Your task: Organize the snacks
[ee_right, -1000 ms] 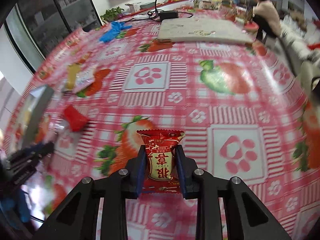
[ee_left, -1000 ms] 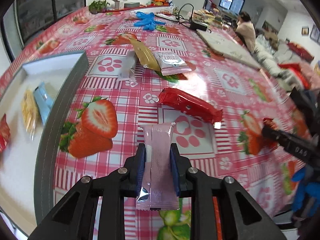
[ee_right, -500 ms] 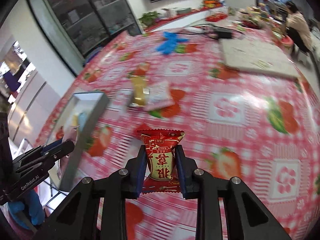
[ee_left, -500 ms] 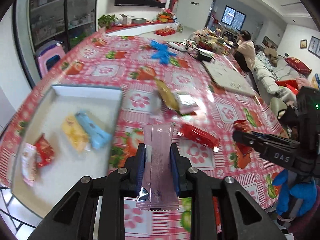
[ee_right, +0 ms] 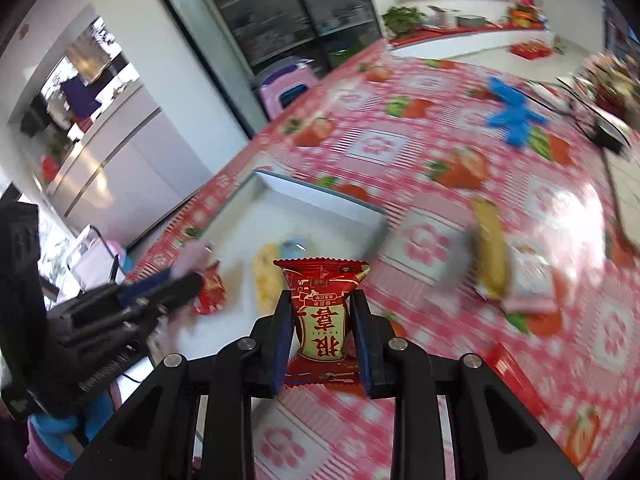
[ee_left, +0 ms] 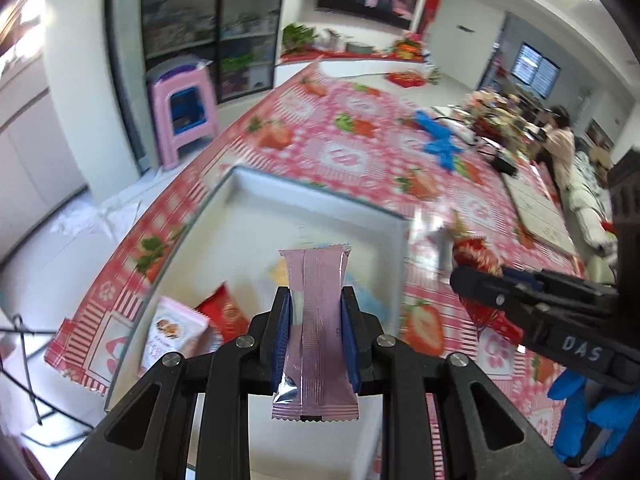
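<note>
My left gripper (ee_left: 315, 304) is shut on a long pink snack packet (ee_left: 314, 320) and holds it above the white tray (ee_left: 316, 204). The tray holds a red packet (ee_left: 224, 312), a white-pink packet (ee_left: 168, 328) and a yellow and a blue one, partly hidden. My right gripper (ee_right: 320, 308) is shut on a red packet with Chinese print (ee_right: 322, 316), above the table near the tray's right wall (ee_right: 320, 200). It also shows at the right of the left wrist view (ee_left: 472, 276). The left gripper shows in the right wrist view (ee_right: 188, 280).
On the strawberry tablecloth to the right of the tray lie a golden packet (ee_right: 490, 256), a pale pink-white packet (ee_right: 528, 284) and a red bar (ee_right: 512, 372). A blue glove (ee_right: 512, 114) lies further back. A pink stool (ee_left: 182, 116) stands beyond the table's left edge.
Both grippers have swung left toward the tray, each still holding its packet. The left one is now over the tray; the right one has come closer to the tray's right wall.
</note>
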